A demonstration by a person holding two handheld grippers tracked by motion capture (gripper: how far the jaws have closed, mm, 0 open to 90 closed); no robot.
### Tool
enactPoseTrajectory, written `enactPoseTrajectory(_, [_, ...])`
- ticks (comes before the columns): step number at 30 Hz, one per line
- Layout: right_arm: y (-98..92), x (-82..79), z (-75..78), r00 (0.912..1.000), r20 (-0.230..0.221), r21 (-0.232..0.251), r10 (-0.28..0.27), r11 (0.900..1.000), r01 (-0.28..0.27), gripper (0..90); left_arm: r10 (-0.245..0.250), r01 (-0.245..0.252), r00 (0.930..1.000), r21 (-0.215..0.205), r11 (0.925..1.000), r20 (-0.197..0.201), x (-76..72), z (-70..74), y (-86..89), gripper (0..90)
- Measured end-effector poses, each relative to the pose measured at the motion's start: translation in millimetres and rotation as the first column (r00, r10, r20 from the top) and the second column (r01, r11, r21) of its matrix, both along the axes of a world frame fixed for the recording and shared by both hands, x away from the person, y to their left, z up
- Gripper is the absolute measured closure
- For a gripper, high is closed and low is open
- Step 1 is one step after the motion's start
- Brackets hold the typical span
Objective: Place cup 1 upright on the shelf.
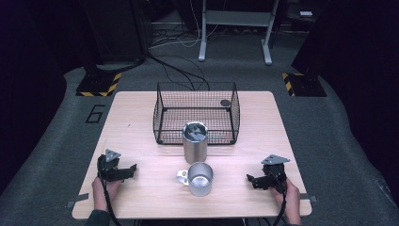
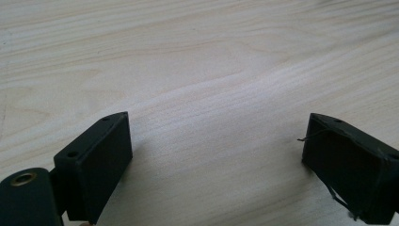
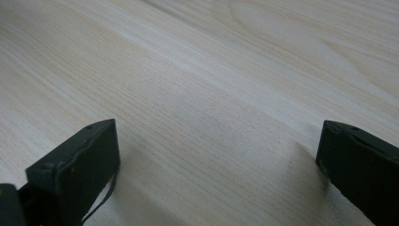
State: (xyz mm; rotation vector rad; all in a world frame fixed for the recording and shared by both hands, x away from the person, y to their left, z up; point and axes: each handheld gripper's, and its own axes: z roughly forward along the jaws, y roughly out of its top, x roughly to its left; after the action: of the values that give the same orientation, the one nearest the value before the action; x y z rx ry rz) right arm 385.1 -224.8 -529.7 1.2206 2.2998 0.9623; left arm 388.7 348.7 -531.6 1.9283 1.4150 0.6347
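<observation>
A tall metal canister [image 1: 195, 142] stands upright at the table's middle, just in front of a black wire basket [image 1: 162, 113]. A shorter metal cup [image 1: 201, 179] with a side handle stands in front of the canister. My left gripper [image 1: 132, 169] rests on the wood at the front left, a hand holding it, jaws pointing right toward the cup. In the left gripper view it [image 2: 216, 150] is open over bare wood. My right gripper [image 1: 251, 181] rests at the front right, pointing left toward the cup. It [image 3: 219, 160] is open too, nothing between its jaws.
The wooden table [image 1: 141, 197] stands on grey carpet. A small dark disc [image 1: 225, 102] lies in the basket's far right corner. Beyond the table are a white stand [image 1: 235, 28], cables and hazard-striped bases [image 1: 99, 84].
</observation>
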Motion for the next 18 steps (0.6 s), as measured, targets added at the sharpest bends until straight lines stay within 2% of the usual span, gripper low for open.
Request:
enactPoseTrajectory(11, [0.0,-0.5,-0.1,1.0000,-0.002,0.001,-0.004,1.000,0.004,0.0,-0.008,0.008,1.0000,0.005,1.0000,-0.003,-0.1,0.3,-0.1,8.6])
enactPoseTrajectory(13, [0.0,-0.4,-0.2,1.0000,-0.001,0.003,-0.004,1.000,0.004,0.0,-0.022,0.022,0.9996,-0.017,0.9996,-0.016,-0.1,1.2,1.7,7.8])
enactPoseTrajectory(14, [0.0,-0.4,-0.2,1.0000,0.000,0.002,-0.004,1.000,0.004,0.0,-0.021,0.021,0.9998,-0.027,0.9994,-0.003,0.2,0.3,2.1,6.7])
enactPoseTrajectory(18, [-0.6,0.4,-0.2,1.0000,0.005,0.000,0.003,1.000,-0.003,0.0,-0.046,0.046,0.9988,-0.051,0.9977,-0.018,0.6,1.2,4.1,1.2])
